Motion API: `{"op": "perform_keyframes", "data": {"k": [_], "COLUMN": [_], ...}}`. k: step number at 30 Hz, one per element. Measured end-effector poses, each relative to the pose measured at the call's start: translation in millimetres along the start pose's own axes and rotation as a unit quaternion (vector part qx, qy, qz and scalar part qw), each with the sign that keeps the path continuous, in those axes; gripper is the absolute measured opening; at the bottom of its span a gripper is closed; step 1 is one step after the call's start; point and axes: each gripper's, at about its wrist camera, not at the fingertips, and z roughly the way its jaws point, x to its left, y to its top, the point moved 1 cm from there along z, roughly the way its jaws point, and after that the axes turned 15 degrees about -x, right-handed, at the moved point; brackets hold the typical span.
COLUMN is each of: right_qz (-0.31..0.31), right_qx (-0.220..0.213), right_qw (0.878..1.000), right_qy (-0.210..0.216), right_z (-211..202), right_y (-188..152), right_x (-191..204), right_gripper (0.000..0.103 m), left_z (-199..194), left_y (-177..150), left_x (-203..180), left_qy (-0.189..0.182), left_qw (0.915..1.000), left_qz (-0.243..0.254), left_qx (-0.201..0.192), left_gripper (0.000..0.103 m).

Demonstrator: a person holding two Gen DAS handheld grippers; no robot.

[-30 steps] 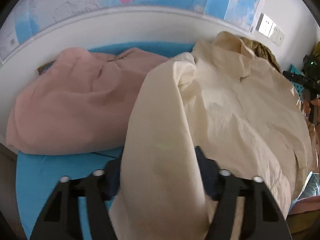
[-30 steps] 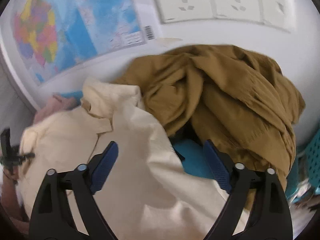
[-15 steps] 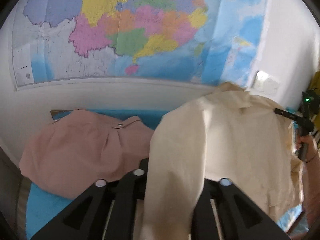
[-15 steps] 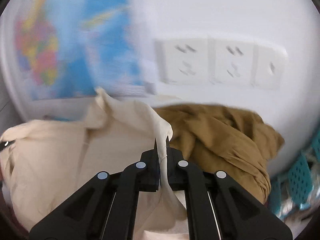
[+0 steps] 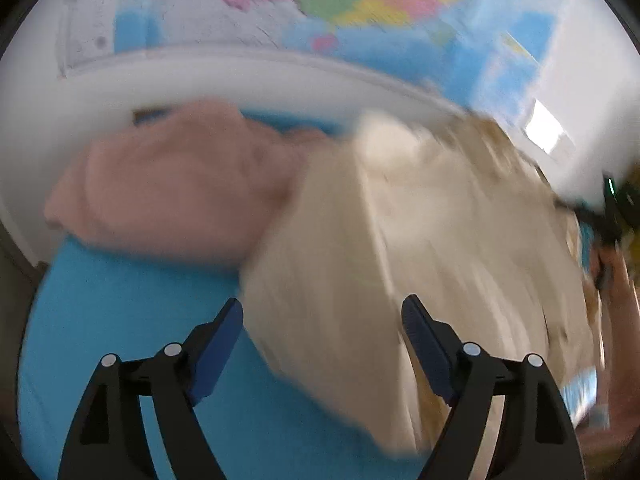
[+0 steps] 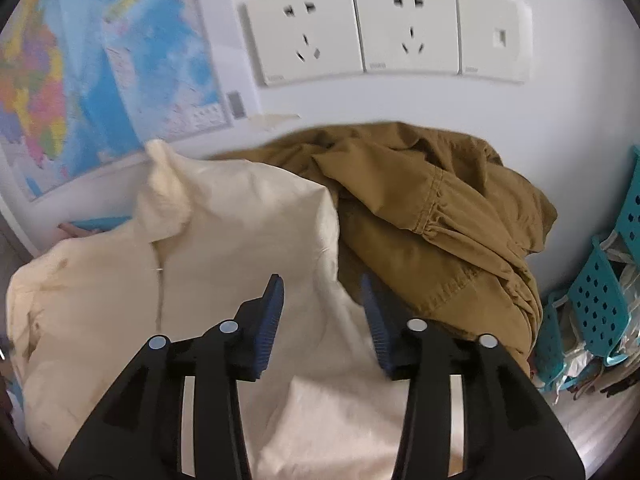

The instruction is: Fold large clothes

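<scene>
Right now the cream shirt point(image 6: 224, 264) lies spread on the blue counter point(image 5: 120, 320), collar point(image 6: 164, 184) toward the wall, w/ a fold of it running up betw. the fingers of both tools. Left hand-held gripper point(image 5: 322, 318) is wide apart, nothing clamped; cloth sits betw. its blue pads point(image 5: 218, 354) but whether it touches them can't be told, the view is smeared w/ blur. Right hand-held gripper point(image 6: 322, 292) also stands apart, less wide, over the shirt's edge, gripping nothing. Just left of the shirt, touching it, is a pink garment point(image 5: 172, 188). On the right a brown garment point(image 6: 440, 224) is heaped vs. the wall, its edge under the shirt. Behind: map point(image 6: 80, 60), wall sockets point(image 6: 380, 28); teal baskets point(image 6: 600, 300) at far right.
</scene>
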Motion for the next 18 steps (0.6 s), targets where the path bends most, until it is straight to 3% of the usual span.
{"op": "perform_keyframes", "data": {"k": [2, 4, 5, 6, 8, 12, 15, 17, 18], "right_qz": [0.001, 0.000, 0.000, 0.001, 0.005, 0.002, -0.005, -0.013, -0.017], "right_qx": [-0.004, -0.008, -0.008, -0.010, -0.011, -0.023, -0.039, -0.050, -0.049], "right_qw": [1.000, 1.000, 1.000, 1.000, 0.999, 0.998, 0.997, 0.995, 0.995], "right_qy": [0.012, 0.020, 0.025, 0.026, 0.033, 0.054, 0.073, 0.082, 0.087], "right_z": [-8, -18, -21, -25, -34, -61, -85, -101, -104], "right_y": [4, 2, 3, 1, -2, -5, -6, -8, -9], "right_x": [2, 8, 12, 15, 20, 27, 31, 35, 37], "right_gripper": [0.051, 0.054, 0.054, 0.054, 0.054, 0.054, 0.054, 0.056, 0.058], "left_z": [-3, 8, 14, 18, 11, -37, -80, -84, -78], "left_y": [-25, -46, -51, -55, -51, -6, 43, 62, 67], "left_x": [-15, -21, -20, -17, -12, -3, 12, 17, 19], "left_qy": [-0.006, -0.016, -0.021, -0.020, -0.018, 0.030, 0.083, 0.118, 0.136], "left_qw": [0.9997, 0.9989, 0.9985, 0.9982, 0.9987, 0.9993, 0.9931, 0.9886, 0.9867], "left_qz": [0.018, 0.006, -0.007, -0.019, -0.030, 0.000, 0.020, 0.040, 0.049], "left_qx": [0.015, 0.043, 0.049, 0.053, 0.038, -0.024, -0.081, -0.085, -0.075], "left_gripper": [0.078, 0.059, 0.037, 0.021, 0.009, 0.006, 0.007, 0.010, 0.017]}}
